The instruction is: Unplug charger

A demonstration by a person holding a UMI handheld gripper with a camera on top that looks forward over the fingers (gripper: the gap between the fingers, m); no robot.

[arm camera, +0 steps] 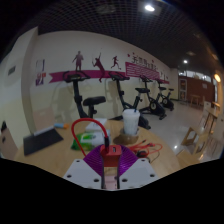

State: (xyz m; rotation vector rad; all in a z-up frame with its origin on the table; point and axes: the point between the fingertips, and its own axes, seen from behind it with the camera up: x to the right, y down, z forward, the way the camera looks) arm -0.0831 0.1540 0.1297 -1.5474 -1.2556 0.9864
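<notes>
My gripper (111, 176) pinches a small red-and-white charger (111, 153) between its pads; it looks unplugged already.

Wooden table (172, 152) with cup (130, 122), cables (147, 150)

We see a gym room: white back wall (100, 55) with pink and dark silhouette figures (112, 64) painted along its top. Row of exercise bikes (120, 97) lined up against it, running off toward a wooden doorway area (198, 88). Dark grid ceiling (95, 15) with one bright round light (149, 7). Shiny pale floor (170, 128). Wooden table (70, 155) in front, a chair (205, 128) off to one side.
</notes>
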